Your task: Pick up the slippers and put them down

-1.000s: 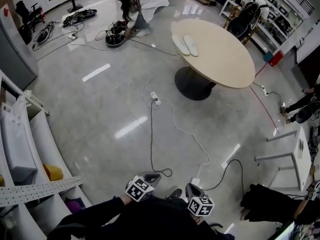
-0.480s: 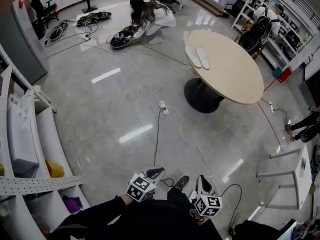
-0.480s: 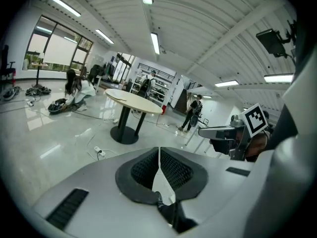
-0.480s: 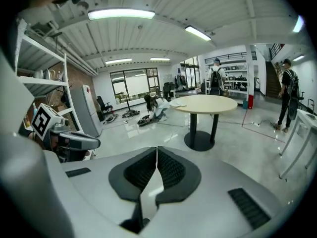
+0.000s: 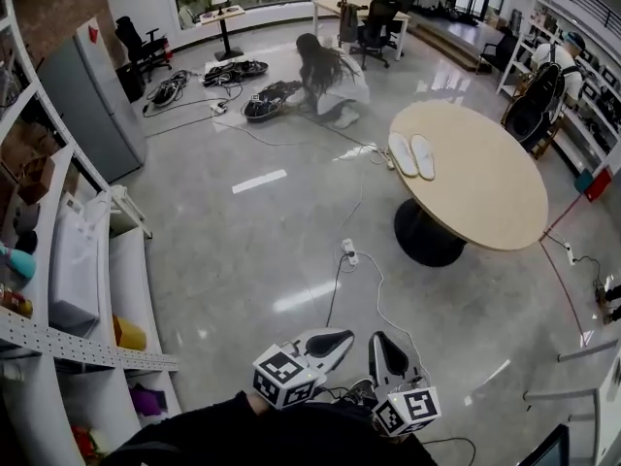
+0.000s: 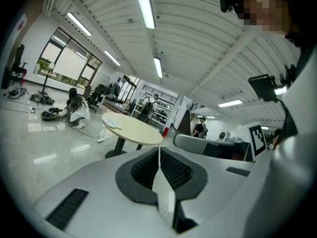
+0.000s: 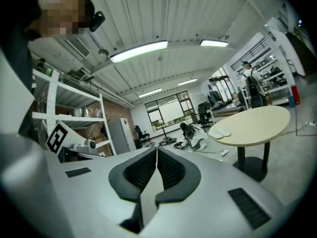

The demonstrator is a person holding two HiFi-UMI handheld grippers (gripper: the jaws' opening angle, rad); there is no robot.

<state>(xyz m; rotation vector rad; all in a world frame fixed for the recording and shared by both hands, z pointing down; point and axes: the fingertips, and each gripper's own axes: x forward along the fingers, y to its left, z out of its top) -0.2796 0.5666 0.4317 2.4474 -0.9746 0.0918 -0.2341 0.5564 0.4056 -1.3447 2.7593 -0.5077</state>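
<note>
Grey polished floor (image 5: 243, 260) is spreading across the head view, with white cable trailing over it; the round pale wooden table (image 5: 485, 192) is standing on a dark pedestal at the right, well apart from both grippers; white shelving (image 5: 58, 338) is running down the left edge, and a tall grey cabinet (image 5: 92, 105) is standing behind it. Only the gripper views are taking in the ribbed ceiling and its strip lights; only the head view is showing the floor from above.

A person (image 5: 335, 81) is crouching on the floor beyond the table, beside coiled cables; a second person (image 6: 200, 128), standing off to the right of the table, is showing in the left gripper view.

The left gripper (image 5: 330, 341) and the right gripper (image 5: 386, 352) are being held at the bottom of the head view, just beside each other, pointing out across the room; each gripper's own view is showing its jaws pressed together along a thin seam, with nothing between them.

The slippers (image 5: 411, 155), a pale pair, are lying side by side on the tabletop near its far left edge, touched by neither gripper; a white power strip (image 5: 349, 251) is lying on the floor near the pedestal.
</note>
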